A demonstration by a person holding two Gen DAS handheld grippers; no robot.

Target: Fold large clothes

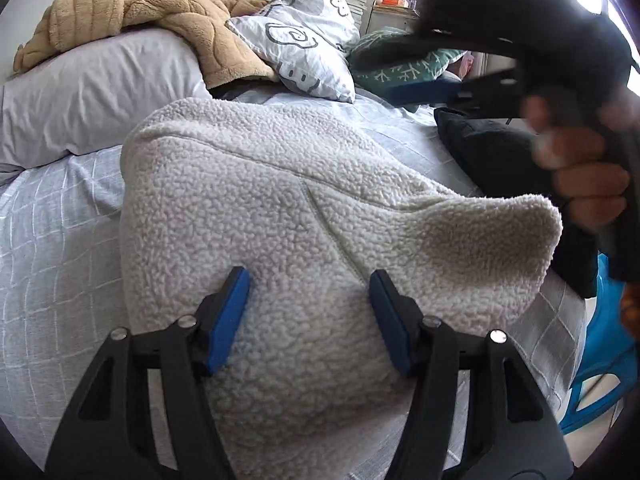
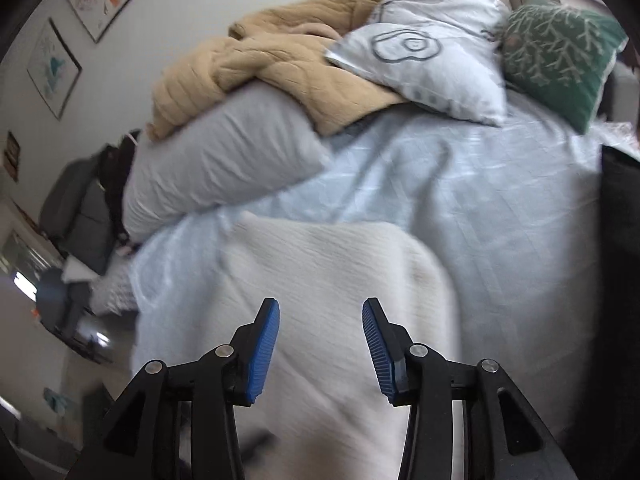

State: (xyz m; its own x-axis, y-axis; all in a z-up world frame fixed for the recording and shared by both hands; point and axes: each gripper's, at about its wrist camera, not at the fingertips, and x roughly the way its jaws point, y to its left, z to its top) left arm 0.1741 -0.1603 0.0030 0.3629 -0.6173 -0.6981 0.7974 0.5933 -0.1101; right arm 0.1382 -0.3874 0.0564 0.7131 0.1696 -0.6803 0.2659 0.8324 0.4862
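Judging progress first: we see the cream fleece garment [image 1: 304, 216] lying on the bed [image 1: 56, 248] as a compact, rounded bundle with at least one fold line across its upper part, so we take some folding as done. One flap at its right end [image 1: 516, 232] stands raised off the cover, which suggests a further fold or flattening is left; we cannot tell how many layers are stacked. The bundle sits on the checked bed cover, well short of the head-end pile: a grey pillow [image 1: 92, 92], a tan blanket [image 1: 132, 12], a patterned cushion [image 1: 304, 44] and a green cushion [image 1: 404, 66]. A black item [image 1: 492, 148] lies near the right edge of the bed.

Pose: left gripper [image 1: 308, 316] hovers low over the near part of the fleece, fingers spread wide, nothing between them. Right gripper [image 2: 320, 348] also has its fingers spread and holds nothing; its view is motion-blurred, with the fleece [image 2: 328, 264] below it. In the left view the right gripper appears as a blurred dark mass up and to the right, the hand [image 1: 580, 168] gripping its handle, apart from the raised flap.
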